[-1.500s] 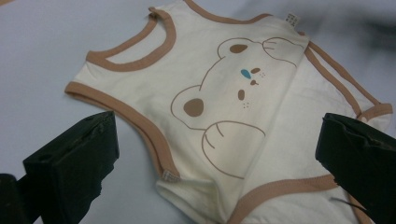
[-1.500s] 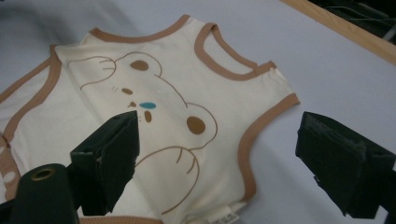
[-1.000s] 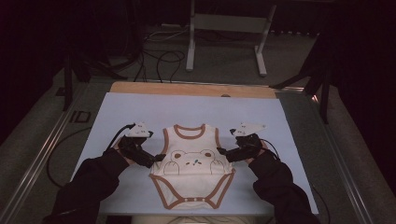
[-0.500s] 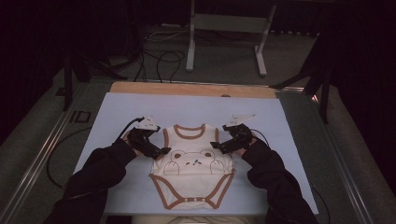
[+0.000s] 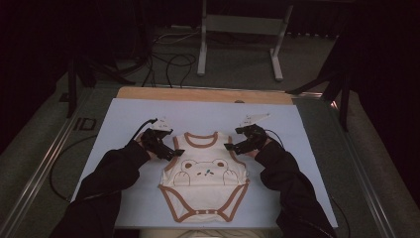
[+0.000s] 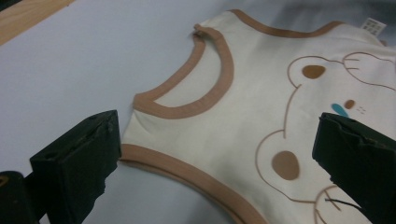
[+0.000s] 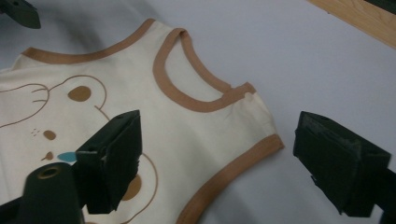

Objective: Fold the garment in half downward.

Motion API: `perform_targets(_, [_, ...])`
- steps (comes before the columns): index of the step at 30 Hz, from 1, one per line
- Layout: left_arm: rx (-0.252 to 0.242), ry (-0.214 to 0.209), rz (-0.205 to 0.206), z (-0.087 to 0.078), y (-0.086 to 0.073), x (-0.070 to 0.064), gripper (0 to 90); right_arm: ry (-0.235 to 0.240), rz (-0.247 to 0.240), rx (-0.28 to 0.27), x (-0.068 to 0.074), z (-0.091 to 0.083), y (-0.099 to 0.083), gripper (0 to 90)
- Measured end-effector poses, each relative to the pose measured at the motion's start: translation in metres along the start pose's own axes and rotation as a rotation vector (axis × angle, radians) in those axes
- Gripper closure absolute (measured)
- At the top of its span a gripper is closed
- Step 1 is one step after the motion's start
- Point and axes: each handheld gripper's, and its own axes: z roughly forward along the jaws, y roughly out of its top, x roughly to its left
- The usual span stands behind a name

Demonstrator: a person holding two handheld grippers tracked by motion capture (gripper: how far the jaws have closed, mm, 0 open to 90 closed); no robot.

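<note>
A cream baby bodysuit [image 5: 205, 178] with brown trim and a bear print lies flat on the pale sheet, neck opening toward the far side. My left gripper [image 5: 172, 152] is open at the garment's left shoulder. In the left gripper view its jaws straddle the shoulder edge of the bodysuit [image 6: 243, 107], one over bare sheet and one over the bear print. My right gripper [image 5: 232, 147] is open at the right shoulder. Its jaws in the right gripper view straddle the armhole trim of the bodysuit [image 7: 187, 121]. Neither gripper holds anything.
The pale sheet [image 5: 297, 148] covers a table with a wooden strip [image 5: 203, 94] along its far edge. Cables [image 5: 168, 59] and a white metal stand [image 5: 237, 44] are on the floor beyond. Dark sleeves [image 5: 104, 193] come in from the bottom.
Both grippers have moved inward and forward from beside the bodysuit's sides to its two shoulders. The bodysuit lies as before.
</note>
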Motion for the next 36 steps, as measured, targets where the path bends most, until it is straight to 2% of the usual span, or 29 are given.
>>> perform_targets(3, [0.017, 0.013, 0.001, 0.005, 0.001, 0.004, 2.3, 0.003, 0.004, -0.001, -0.004, 0.004, 0.001, 17.7])
perform_targets(5, [0.037, 0.004, -0.028, 0.009, 0.001, 0.006, 1.3, 0.011, 0.005, 0.004, -0.006, 0.006, 0.002, 18.9])
perform_targets(8, [0.036, 0.007, -0.022, 0.013, 0.002, 0.009, 1.3, 0.009, 0.002, 0.011, -0.009, 0.011, 0.003, 19.9])
perform_targets(11, [0.029, 0.003, -0.042, 0.016, 0.003, 0.014, 1.9, 0.011, 0.009, 0.01, -0.013, 0.014, 0.004, 19.1])
perform_targets(13, [0.04, 0.02, -0.047, 0.017, 0.004, 0.015, 4.4, 0.008, 0.015, 0.009, -0.016, 0.018, 0.004, 17.8])
perform_targets(14, [0.044, 0.001, -0.045, 0.017, 0.004, 0.017, 7.0, 0.005, 0.016, 0.014, -0.017, 0.019, 0.005, 17.7])
perform_targets(16, [0.056, 0.001, -0.055, 0.019, 0.004, 0.019, 8.8, 0.01, 0.025, 0.015, -0.019, 0.023, 0.004, 18.3])
perform_targets(18, [0.062, 0.018, -0.057, 0.022, 0.004, 0.022, 9.9, 0.012, 0.03, 0.009, -0.022, 0.026, 0.004, 19.4])
perform_targets(24, [0.044, 0.048, -0.074, 0.023, 0.002, 0.032, 18.1, 0.007, 0.01, 0.038, -0.031, 0.036, 0.005, 26.7])
perform_targets(26, [0.055, 0.061, -0.078, 0.025, 0.001, 0.035, 19.1, 0.003, 0.021, 0.04, -0.034, 0.039, 0.004, 28.5])
perform_targets(29, [0.066, 0.055, -0.094, 0.028, -0.001, 0.04, 19.1, 0.003, 0.035, 0.04, -0.039, 0.043, 0.002, 32.2])
perform_targets(31, [0.079, 0.062, -0.1, 0.031, -0.003, 0.041, 19.7, 0.004, 0.03, 0.046, -0.041, 0.046, 0.001, 37.5])
perform_targets(32, [0.084, 0.054, -0.101, 0.032, -0.004, 0.042, 20.8, 0.001, 0.03, 0.048, -0.042, 0.047, 0.001, 37.7])
perform_targets(36, [0.1, 0.067, -0.104, 0.037, -0.005, 0.043, 30.7, -0.008, 0.025, 0.077, -0.044, 0.054, 0.001, 40.9])
